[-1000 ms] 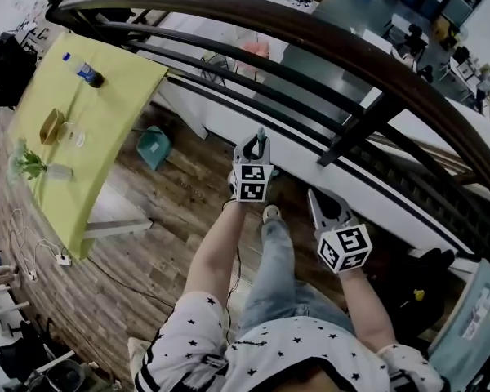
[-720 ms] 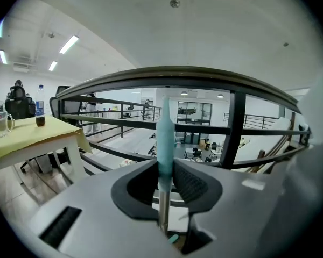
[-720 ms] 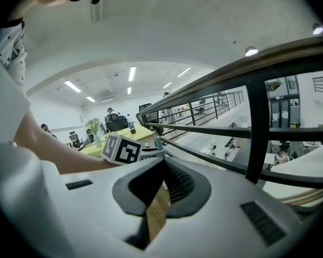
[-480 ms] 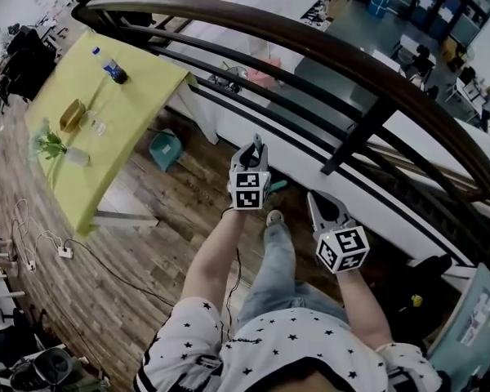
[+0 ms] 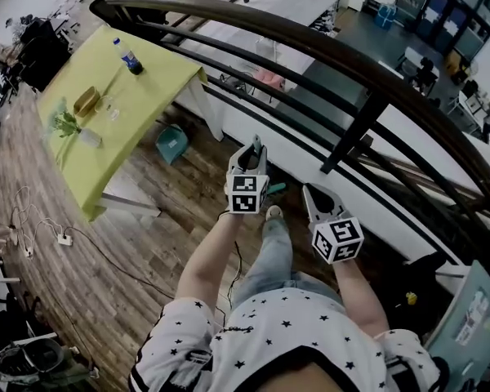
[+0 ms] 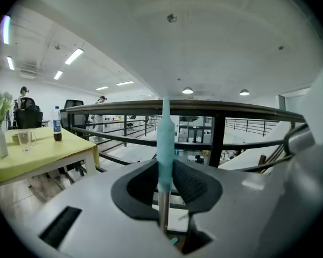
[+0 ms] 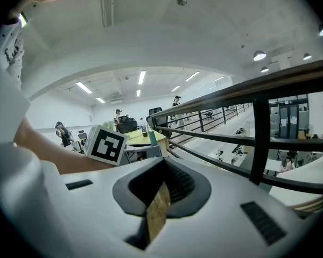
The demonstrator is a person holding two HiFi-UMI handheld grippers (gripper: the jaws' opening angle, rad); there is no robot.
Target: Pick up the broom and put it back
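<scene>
Brown wood floor [image 5: 147, 219] lies below you, with a dark metal railing [image 5: 310, 39] at 12 o'clock. Your left gripper [image 5: 253, 155] is clenched on the broom with the teal grip and silver pole [image 6: 164, 138], which stands upright near 12 o'clock. It looks light, stiff and smooth, so hold the teal part. Your right gripper [image 7: 160, 190] pinches a thin tan strip [image 7: 157, 211].

1. The broom [image 6: 164, 138] showed only its handle: a pale teal grip above and a bare metal shaft below it.
2. The handle stood almost upright, off the floor.
3. It sat between the jaws of the left gripper [image 6: 164, 180], and both pads pressed on it near the place where the teal grip met the metal.
4. The top end rose a little above the jaws.
5. The brush end was hidden.
</scene>
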